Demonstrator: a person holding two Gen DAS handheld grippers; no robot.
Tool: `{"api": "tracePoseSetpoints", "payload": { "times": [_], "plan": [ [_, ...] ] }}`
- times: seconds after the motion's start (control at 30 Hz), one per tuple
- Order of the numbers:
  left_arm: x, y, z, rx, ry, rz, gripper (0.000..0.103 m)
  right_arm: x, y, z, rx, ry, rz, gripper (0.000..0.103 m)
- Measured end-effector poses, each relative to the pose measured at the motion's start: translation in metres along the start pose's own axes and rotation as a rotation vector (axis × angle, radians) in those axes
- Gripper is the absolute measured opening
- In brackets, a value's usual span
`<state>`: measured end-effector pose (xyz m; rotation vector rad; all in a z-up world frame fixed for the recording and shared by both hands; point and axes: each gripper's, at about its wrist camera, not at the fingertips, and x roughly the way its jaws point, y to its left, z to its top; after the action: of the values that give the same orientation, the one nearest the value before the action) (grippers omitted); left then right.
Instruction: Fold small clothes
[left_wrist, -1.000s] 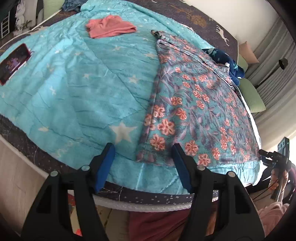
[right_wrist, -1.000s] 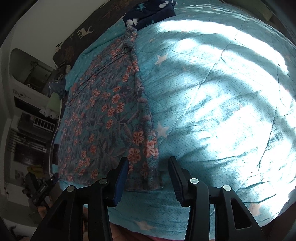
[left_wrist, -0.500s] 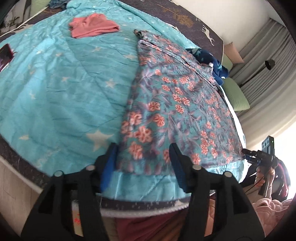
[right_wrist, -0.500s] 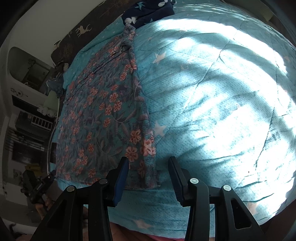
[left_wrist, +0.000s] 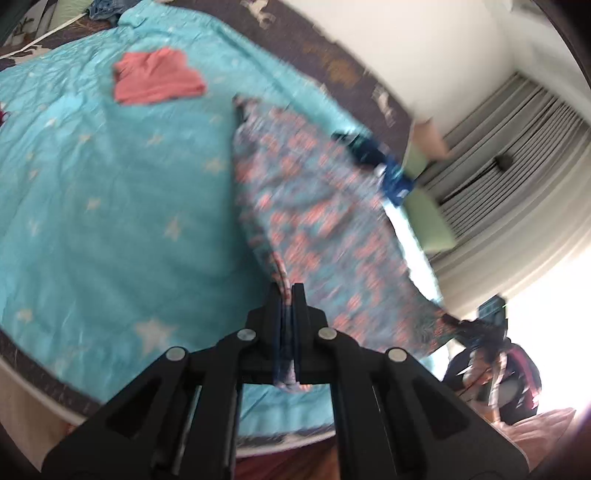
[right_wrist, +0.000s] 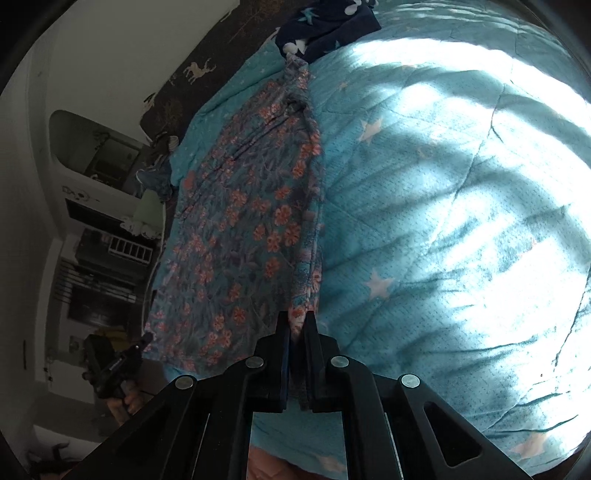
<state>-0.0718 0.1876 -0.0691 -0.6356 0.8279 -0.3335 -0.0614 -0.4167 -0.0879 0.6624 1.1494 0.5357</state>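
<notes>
A teal floral garment (left_wrist: 314, 221) with orange flowers lies spread on the bed's turquoise star quilt (left_wrist: 110, 206). My left gripper (left_wrist: 287, 291) is shut on the garment's near left corner, and the cloth rises from the quilt into its pads. In the right wrist view the same floral garment (right_wrist: 243, 236) stretches away, and my right gripper (right_wrist: 296, 317) is shut on its near right corner. The other gripper (right_wrist: 110, 362), held in a hand, shows at the lower left of that view, pinching the far hem corner.
A folded pink garment (left_wrist: 159, 75) lies farther back on the quilt. A dark blue star-print garment (right_wrist: 325, 26) lies at the floral garment's far end. Green pillows (left_wrist: 428, 221) and grey curtains (left_wrist: 517, 155) stand beyond the bed. Bright sun falls on the quilt (right_wrist: 461, 184) at right.
Both grippers went from open astride the garment's hem corners to shut on them. The left one has lifted its corner and the left view is now blurred.
</notes>
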Motion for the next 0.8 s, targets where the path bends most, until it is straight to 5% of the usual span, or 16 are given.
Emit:
{"api": "tracePoseSetpoints", "payload": {
  "times": [0.33,0.6,0.8],
  "plan": [
    [0.013,-0.052,0.118,0.095,-0.129,-0.004,0.006,-0.035,0.053,0.098,-0.093,-0.114,0.222,0.005],
    [0.079,-0.068,0.248,0.111,-0.202,0.080,0.006,-0.008,0.091,0.238,-0.144,-0.231,0.201,0.006],
    [0.195,-0.023,0.328,0.031,-0.134,0.238,0.006,0.076,0.066,0.345,-0.078,-0.278,0.060,0.008]
  ]
}}
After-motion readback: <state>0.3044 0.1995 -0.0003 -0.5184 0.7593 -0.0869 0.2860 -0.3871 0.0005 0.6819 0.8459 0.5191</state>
